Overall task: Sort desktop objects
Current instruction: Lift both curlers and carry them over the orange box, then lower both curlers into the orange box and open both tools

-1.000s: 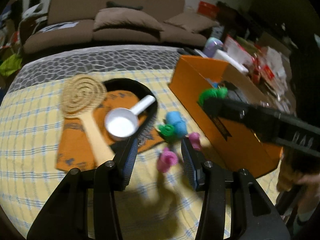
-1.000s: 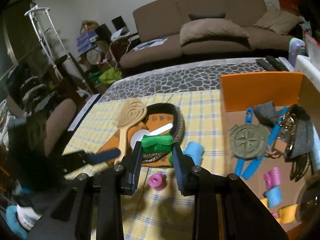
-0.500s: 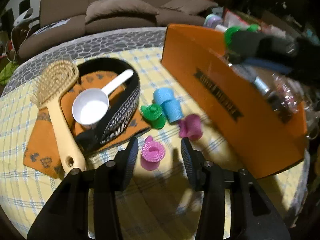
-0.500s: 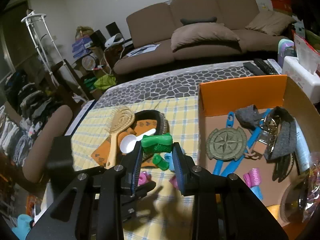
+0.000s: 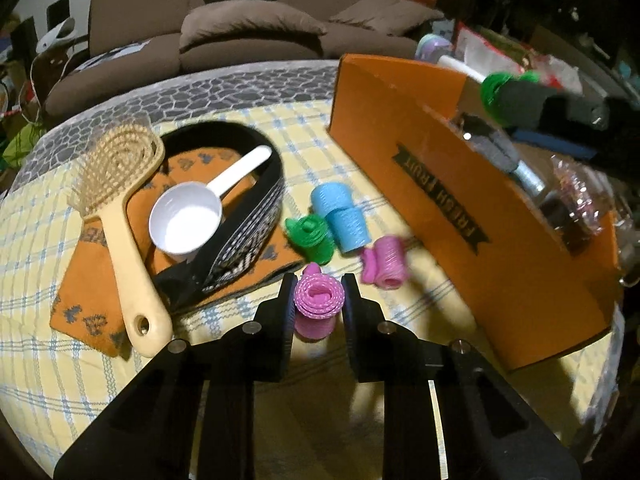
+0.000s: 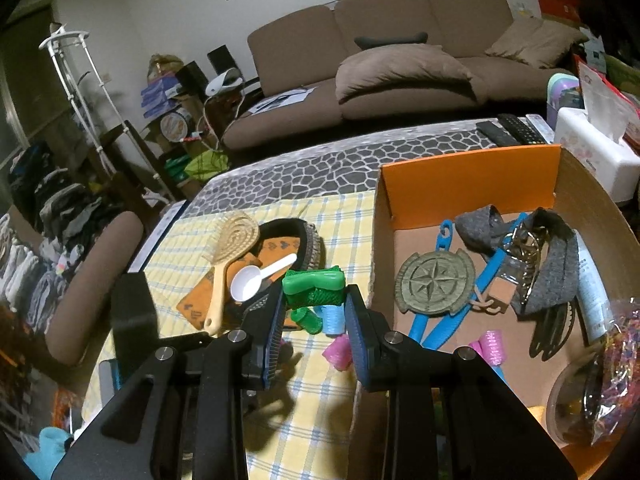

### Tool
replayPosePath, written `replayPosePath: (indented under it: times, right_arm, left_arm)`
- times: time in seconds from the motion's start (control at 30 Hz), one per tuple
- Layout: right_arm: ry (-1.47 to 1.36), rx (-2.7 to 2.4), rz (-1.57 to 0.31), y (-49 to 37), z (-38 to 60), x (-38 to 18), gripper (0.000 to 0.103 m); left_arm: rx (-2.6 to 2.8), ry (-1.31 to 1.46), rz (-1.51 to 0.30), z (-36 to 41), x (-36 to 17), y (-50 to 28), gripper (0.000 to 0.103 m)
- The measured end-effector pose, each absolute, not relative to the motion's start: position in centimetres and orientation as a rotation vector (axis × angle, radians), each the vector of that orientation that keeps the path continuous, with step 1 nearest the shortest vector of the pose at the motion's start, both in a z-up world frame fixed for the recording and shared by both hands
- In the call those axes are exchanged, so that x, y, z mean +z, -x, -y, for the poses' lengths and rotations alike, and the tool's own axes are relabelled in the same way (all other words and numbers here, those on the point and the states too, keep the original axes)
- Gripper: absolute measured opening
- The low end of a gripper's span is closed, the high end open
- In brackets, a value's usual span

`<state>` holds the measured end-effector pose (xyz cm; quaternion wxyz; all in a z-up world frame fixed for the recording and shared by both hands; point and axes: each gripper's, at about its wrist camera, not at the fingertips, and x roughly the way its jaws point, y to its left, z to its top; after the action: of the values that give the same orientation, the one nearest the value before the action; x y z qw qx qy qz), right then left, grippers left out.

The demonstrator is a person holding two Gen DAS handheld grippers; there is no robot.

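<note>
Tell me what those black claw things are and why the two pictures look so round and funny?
Those claws are grippers, a bit like big tongs. A person holds one in each hand, and a tiny wide-eyed camera on each looks out along its two fingers. That makes the pictures round and bendy.

One picture is from the left gripper. It has just been closing around a pink hair roller standing on the yellow checked cloth. Nearby lie two blue rollers, a green roller, another pink roller, a hairbrush, a white scoop and a black headband.

The other picture is from the right gripper. It squeezes a green roller with a clip, close to the orange box, where sorted things already lie.
</note>
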<state>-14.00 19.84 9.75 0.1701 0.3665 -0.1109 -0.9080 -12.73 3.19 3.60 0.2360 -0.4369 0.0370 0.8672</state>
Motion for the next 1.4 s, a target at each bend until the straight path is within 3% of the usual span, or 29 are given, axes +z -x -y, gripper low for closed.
replayPosePath:
  times: [0.63,1.03,1.4]
  right_arm:
    - [-1.099,-2.686,0.341,12.3,-27.1,10.5,0.030]
    - [-1.294,-2.616,0.300,12.1,-28.6,6.9,0.030]
    - [-1.369,-2.580,0.370,12.1,-29.7,5.5,0.033]
  left_arm:
    - [2.265,0.929,0.119,-7.0,12.7,8.7,0.020]
    - [2.204,0.966,0.046,-12.8,10.6,7.7,0.020]
    - [2.216,0.999,0.064,-12.5,9.7,7.9,0.023]
